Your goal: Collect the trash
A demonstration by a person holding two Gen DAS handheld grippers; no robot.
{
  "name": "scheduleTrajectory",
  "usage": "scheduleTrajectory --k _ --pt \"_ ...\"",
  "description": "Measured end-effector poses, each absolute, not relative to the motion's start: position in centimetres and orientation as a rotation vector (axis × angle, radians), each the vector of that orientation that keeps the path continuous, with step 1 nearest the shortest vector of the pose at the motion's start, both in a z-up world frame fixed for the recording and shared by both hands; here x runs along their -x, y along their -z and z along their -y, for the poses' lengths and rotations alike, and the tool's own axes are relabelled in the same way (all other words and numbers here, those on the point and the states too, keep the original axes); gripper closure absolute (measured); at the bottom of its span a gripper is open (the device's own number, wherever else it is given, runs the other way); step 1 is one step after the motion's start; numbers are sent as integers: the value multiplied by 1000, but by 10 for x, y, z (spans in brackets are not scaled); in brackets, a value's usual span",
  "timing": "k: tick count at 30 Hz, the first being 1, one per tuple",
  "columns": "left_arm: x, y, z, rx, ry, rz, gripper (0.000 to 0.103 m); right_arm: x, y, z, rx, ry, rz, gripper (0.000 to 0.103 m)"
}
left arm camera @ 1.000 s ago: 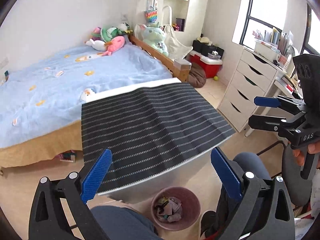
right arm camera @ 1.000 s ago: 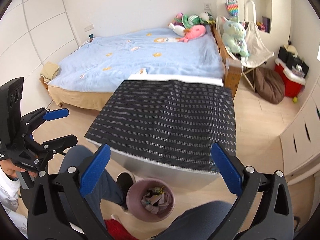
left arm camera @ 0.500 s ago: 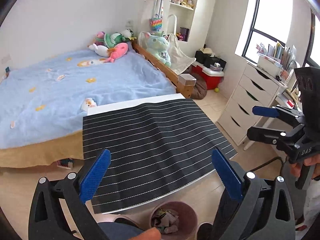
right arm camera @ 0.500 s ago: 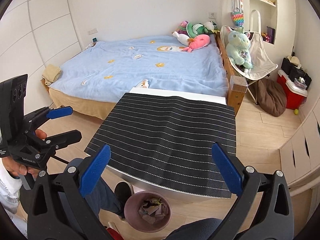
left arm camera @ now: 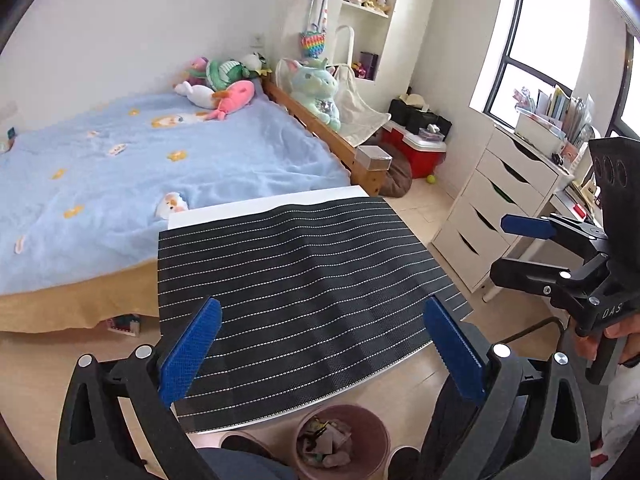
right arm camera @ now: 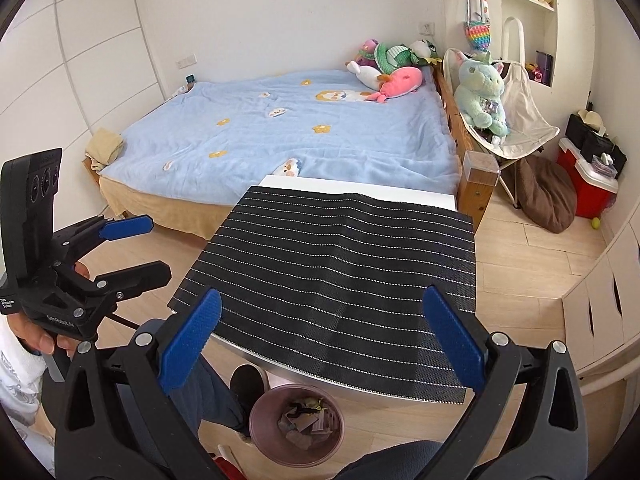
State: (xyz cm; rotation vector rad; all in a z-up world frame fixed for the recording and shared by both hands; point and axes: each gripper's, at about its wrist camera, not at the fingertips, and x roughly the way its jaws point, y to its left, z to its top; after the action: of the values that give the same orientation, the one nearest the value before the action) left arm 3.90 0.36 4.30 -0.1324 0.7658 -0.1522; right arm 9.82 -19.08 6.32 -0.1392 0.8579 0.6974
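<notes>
Bin half-hidden under striped mat; both grippers' fingers spread wide, empty.

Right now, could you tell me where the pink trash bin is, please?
The pink trash bin stands on the floor, low in both views, just below the near edge of the striped mat, beside the person's shoe.
</notes>
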Motion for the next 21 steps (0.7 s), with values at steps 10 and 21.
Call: scheduleTrajectory --k 10,21 --pt "-40 -43 -2 132 152 -771 6 -99 -63 191 138 -702 -857 4" --pt "-40 -44 -1 132 152 -771 6 -98 -63 192 138 -702 -855 4"
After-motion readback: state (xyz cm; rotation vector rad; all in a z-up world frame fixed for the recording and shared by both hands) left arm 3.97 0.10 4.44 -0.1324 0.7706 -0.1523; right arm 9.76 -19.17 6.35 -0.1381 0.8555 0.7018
